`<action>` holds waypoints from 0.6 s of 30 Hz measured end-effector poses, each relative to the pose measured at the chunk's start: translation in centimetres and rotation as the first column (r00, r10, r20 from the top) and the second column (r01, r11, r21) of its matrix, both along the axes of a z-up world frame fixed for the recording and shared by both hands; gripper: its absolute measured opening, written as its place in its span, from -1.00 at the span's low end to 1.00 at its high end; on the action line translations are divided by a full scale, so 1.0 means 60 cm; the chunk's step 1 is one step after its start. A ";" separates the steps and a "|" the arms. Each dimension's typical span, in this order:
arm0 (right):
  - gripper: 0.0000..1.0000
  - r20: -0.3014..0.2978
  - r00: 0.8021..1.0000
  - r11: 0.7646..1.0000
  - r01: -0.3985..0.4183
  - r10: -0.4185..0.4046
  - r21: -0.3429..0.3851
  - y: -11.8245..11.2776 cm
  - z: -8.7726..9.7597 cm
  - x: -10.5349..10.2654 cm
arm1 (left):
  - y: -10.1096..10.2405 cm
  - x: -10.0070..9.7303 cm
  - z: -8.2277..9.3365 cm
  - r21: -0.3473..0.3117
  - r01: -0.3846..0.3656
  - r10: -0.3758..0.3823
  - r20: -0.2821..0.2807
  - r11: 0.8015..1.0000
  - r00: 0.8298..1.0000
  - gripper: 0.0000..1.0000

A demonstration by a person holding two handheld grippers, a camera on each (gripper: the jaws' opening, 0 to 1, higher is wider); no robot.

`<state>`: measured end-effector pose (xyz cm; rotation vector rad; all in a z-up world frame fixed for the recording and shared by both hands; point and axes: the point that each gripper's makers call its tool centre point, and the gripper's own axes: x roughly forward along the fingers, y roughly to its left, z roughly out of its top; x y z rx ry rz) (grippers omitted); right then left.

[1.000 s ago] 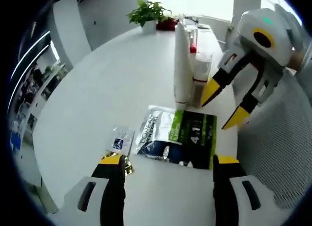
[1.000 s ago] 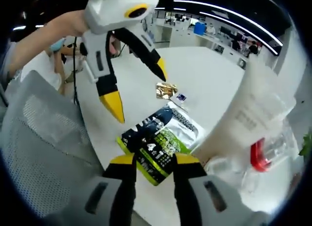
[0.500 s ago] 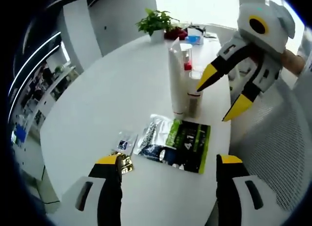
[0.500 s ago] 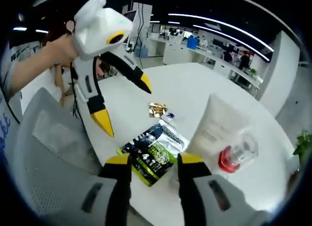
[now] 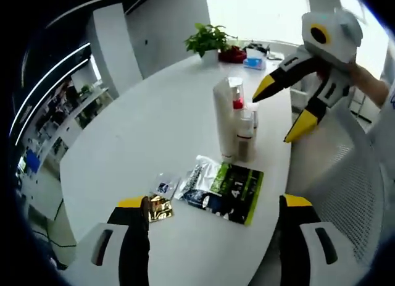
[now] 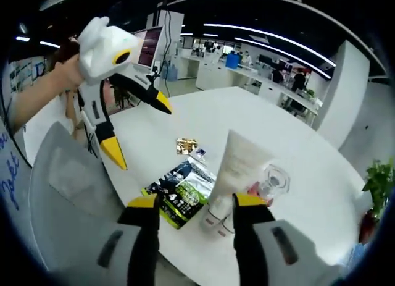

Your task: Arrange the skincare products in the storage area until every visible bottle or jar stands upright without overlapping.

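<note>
White tube [image 5: 224, 119] and clear bottle [image 5: 245, 134] stand touching mid-frame; our left gripper [image 5: 210, 221] and right gripper [image 6: 194, 206] hang released, empty. We risk toppling both if we brush them.

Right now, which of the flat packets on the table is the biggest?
The dark pouch with the green panel, lying flat near the table edge. The gold sachet and the small clear sachet beside it are far smaller.

white tube [image 5: 224, 118], green-black sachet [image 5: 226, 188], gold packet [image 5: 158, 207]
</note>
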<state>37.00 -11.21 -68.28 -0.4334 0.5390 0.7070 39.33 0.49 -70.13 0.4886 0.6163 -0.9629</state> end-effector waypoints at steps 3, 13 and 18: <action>0.09 0.005 1.000 1.000 0.003 -0.003 -0.001 -0.007 0.004 -0.002 | 0.003 -0.005 0.003 -0.008 -0.014 0.014 0.001 1.000 1.000 0.76; 0.40 -0.006 1.000 0.999 0.017 -0.016 0.032 -0.038 0.011 -0.007 | 0.022 -0.014 0.015 -0.022 -0.096 0.096 0.011 0.995 0.995 0.90; 0.53 -0.004 1.000 0.999 0.017 -0.017 0.036 -0.053 0.013 -0.008 | 0.031 -0.019 0.020 -0.053 -0.144 0.144 0.004 0.988 0.990 0.94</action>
